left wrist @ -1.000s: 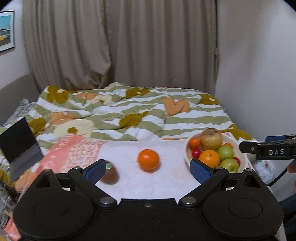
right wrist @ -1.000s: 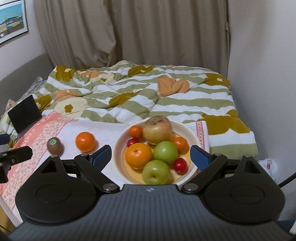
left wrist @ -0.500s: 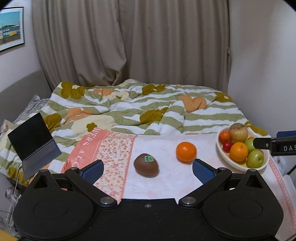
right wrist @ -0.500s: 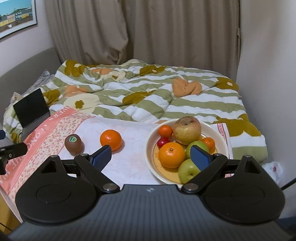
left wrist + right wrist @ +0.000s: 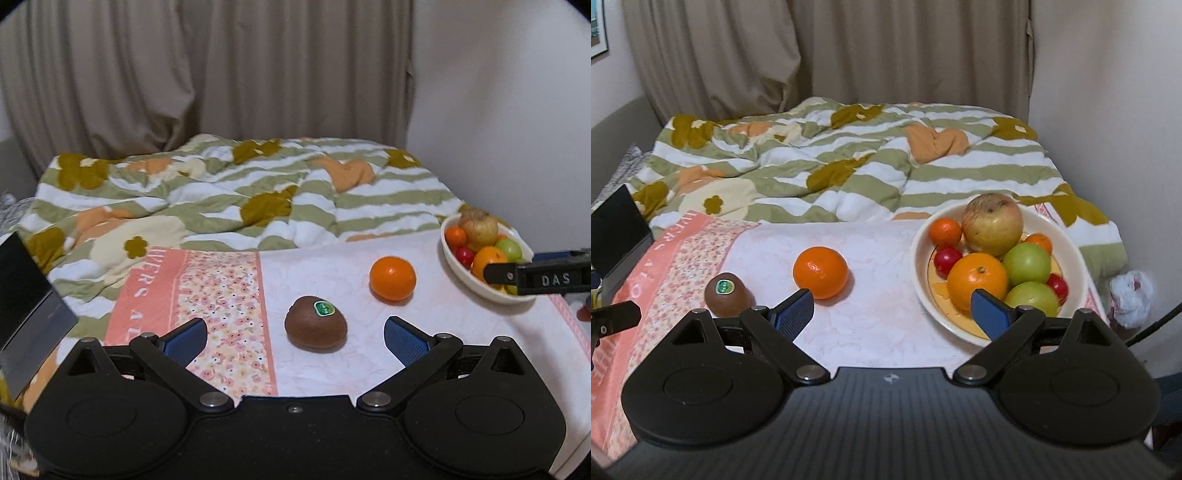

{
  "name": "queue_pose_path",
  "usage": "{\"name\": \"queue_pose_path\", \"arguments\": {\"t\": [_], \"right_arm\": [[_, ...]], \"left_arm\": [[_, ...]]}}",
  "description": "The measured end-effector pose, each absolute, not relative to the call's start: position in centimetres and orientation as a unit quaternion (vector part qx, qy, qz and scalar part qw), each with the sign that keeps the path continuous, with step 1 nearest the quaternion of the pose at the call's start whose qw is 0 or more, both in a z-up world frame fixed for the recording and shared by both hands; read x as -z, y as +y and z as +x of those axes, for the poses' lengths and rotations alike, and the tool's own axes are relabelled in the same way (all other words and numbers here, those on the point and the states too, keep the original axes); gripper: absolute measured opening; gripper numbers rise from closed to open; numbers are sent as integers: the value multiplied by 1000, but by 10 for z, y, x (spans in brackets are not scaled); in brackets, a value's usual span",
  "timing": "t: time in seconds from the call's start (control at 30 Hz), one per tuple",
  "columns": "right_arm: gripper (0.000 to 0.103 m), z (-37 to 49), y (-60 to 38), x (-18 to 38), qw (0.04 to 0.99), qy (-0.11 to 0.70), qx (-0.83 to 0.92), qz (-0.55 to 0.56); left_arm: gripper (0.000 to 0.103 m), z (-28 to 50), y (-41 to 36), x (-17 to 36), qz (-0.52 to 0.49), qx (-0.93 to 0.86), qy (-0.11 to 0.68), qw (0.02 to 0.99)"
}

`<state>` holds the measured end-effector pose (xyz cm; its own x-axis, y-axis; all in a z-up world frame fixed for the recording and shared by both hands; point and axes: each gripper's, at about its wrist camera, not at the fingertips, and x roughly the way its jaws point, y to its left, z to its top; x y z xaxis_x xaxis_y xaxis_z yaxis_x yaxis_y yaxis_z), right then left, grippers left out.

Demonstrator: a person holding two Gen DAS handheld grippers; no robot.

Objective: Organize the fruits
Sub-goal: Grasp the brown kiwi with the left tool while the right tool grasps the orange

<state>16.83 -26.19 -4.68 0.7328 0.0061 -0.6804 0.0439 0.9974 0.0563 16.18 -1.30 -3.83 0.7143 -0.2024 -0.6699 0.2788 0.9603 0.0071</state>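
A brown kiwi [image 5: 316, 328] with a green sticker lies on the white cloth, just ahead of my open, empty left gripper [image 5: 295, 338]. It also shows in the right wrist view [image 5: 728, 294]. A loose orange [image 5: 392, 278] lies to its right, seen too in the right wrist view [image 5: 820, 272]. A cream bowl [image 5: 919, 273] holds an apple, oranges, green apples and small red fruits. My right gripper [image 5: 894, 314] is open and empty, between the loose orange and the bowl.
A floral pink cloth [image 5: 221, 295] covers the table's left part. A dark tablet [image 5: 617, 236] stands at the left edge. A rumpled striped duvet [image 5: 849, 162] lies behind. A wall is close on the right.
My left gripper has swung left and closer, so the kiwi now sits between its fingers' line. My right gripper has shifted left, off the bowl toward the loose orange.
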Motion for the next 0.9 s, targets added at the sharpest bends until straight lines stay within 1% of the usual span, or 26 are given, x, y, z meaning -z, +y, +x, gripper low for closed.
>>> {"name": "queue_pose_path", "arguments": {"t": [0.37, 0.6, 0.7, 0.73, 0.8, 0.87, 0.9], "right_arm": [[103, 212, -227, 82, 931, 365, -2, 18], [103, 243, -213, 105, 923, 383, -28, 0], [103, 252, -212, 110, 921, 389, -33, 0], [103, 254, -212, 112, 920, 391, -35, 2], [103, 258, -212, 114, 918, 393, -41, 7], [103, 262, -212, 117, 917, 397, -47, 7], [103, 263, -211, 118, 916, 398, -49, 7]], "left_arm": [[103, 213, -10, 89, 92, 195, 375, 902], [103, 231, -22, 109, 100, 209, 389, 892], [101, 237, -31, 115, 107, 222, 392, 886], [99, 239, -34, 116, 111, 225, 392, 885], [93, 243, -41, 120, 118, 229, 395, 882], [82, 248, -44, 125, 122, 229, 404, 877], [80, 250, -45, 127, 122, 228, 410, 875]]}}
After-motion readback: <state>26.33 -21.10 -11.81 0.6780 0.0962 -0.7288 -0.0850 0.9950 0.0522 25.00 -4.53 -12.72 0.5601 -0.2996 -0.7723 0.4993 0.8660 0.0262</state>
